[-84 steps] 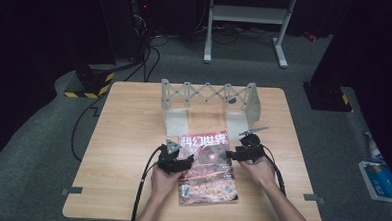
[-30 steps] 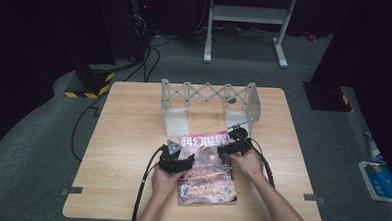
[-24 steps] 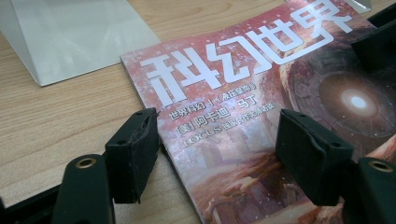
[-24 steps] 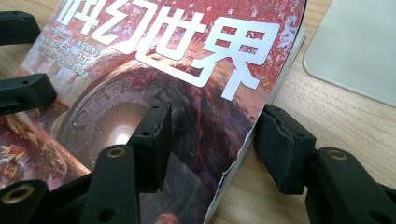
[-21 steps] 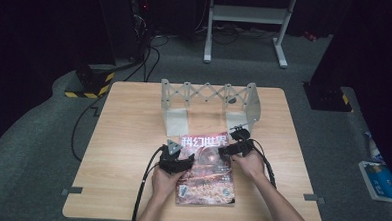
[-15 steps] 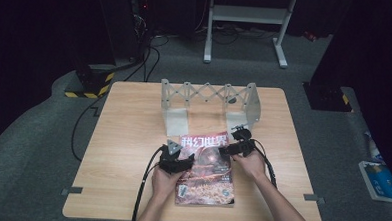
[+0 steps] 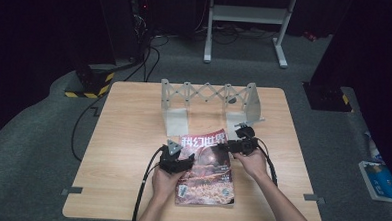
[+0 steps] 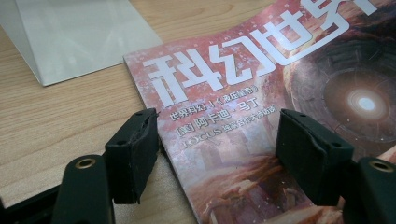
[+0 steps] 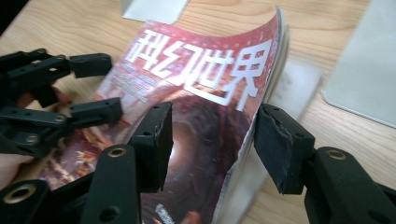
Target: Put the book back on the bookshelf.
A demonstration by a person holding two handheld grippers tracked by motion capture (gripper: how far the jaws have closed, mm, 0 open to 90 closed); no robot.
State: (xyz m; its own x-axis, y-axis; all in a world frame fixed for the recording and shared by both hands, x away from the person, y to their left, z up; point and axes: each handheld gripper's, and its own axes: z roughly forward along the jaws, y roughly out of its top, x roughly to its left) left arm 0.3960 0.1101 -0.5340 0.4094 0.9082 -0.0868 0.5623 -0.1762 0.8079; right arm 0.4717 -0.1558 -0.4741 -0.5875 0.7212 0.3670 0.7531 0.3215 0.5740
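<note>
The glossy red magazine with large white characters on its cover lies on the light wooden worktop, near the front edge and about midway between the side edges, just in front of the grey metal expanding book rack.

The right gripper has its jaws apart, straddling the magazine's lifted right-hand edge without pinching it. The pages there bow upward and fan loosely. If the jaws close on the cover alone, the inner pages will likely sag or spill open, and the slick paper could slide out as it is raised.

The left gripper stands open too, one jaw off the spine edge on bare wood, the other over the cover. With nothing pinned there, a pull from the right could drag the whole magazine sideways.

Its long axis runs front to back, tilted slightly, title end toward the rack.
</note>
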